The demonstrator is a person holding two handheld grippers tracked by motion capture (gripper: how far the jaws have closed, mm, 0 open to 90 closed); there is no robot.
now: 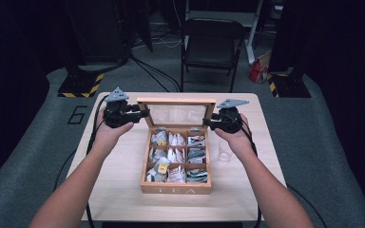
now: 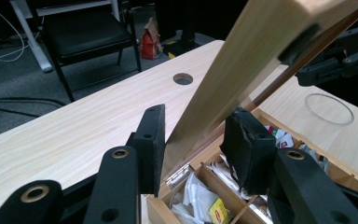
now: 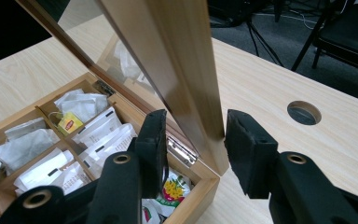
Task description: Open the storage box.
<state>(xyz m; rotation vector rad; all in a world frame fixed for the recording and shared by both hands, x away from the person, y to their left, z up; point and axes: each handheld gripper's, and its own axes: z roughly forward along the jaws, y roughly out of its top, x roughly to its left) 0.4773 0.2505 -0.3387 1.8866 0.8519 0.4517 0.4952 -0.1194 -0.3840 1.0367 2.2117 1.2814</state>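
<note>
Presently, a wooden tea box [image 1: 176,185] sits at the middle of the light wooden table [image 1: 119,190], its glass-paned lid [image 1: 177,114] raised upright at the far side. The compartments hold tea bags [image 1: 176,154] in paper wrappers. The left gripper [image 1: 140,114] stands at the lid's left edge; in the left gripper view its jaws are parted around the wooden frame [image 2: 242,60], with a gap on each side. The right gripper [image 1: 209,124] stands at the lid's right edge; in the right gripper view its jaws likewise straddle the frame [image 3: 186,70], open, not pressing. A clear glass [image 1: 224,151] stands just right of the box, near the right hand [image 1: 237,137]. A black chair [image 1: 211,45] stands beyond the table.
</note>
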